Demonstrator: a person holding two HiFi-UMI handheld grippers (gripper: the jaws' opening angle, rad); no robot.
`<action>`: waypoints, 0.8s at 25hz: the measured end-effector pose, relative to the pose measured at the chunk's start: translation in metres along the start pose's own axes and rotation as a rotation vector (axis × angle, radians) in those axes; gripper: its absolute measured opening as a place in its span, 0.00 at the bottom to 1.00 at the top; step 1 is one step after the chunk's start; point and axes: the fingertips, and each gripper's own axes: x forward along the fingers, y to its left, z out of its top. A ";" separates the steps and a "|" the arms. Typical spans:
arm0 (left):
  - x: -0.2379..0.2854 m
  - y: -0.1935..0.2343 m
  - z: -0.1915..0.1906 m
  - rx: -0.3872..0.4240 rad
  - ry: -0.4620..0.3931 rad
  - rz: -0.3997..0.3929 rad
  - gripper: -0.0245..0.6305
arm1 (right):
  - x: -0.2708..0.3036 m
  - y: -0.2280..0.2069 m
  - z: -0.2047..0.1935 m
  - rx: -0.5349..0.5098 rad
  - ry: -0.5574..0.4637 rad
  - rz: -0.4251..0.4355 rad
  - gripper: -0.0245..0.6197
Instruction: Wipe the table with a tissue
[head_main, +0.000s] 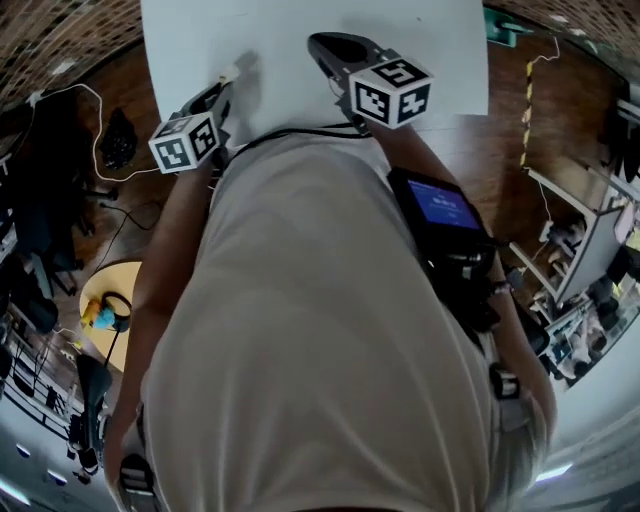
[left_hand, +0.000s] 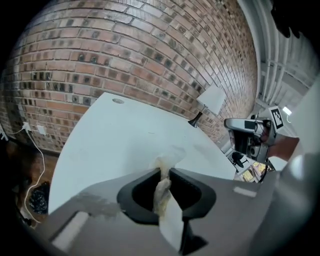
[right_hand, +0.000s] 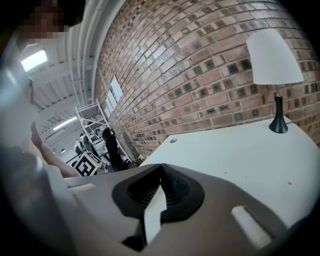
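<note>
A crumpled white tissue (left_hand: 167, 156) sticks out past the tips of my left gripper (left_hand: 165, 172), which is shut on it just above the white table (left_hand: 110, 140). In the head view the left gripper (head_main: 222, 90) reaches over the table's near left edge (head_main: 190, 60). My right gripper (head_main: 335, 50) is out over the table to its right. In the right gripper view the right gripper (right_hand: 161, 169) has its jaws closed together with nothing between them, above the table (right_hand: 240, 155).
A white-shaded lamp (right_hand: 275, 65) with a black base (left_hand: 194, 123) stands at the table's far side against the brick wall (left_hand: 125, 45). A cable hole (left_hand: 118, 101) sits near the wall. On the floor are cables (head_main: 100, 150) and a round yellow stand (head_main: 110, 300).
</note>
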 end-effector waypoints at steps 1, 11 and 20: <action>-0.003 0.002 0.007 0.015 -0.009 0.012 0.13 | 0.005 0.005 0.002 -0.015 -0.001 0.016 0.05; 0.008 0.006 0.026 0.035 -0.045 0.012 0.13 | 0.005 0.002 -0.001 -0.054 0.017 0.015 0.05; 0.048 -0.064 0.049 -0.065 -0.110 -0.004 0.13 | -0.065 -0.059 0.002 0.012 0.015 0.002 0.05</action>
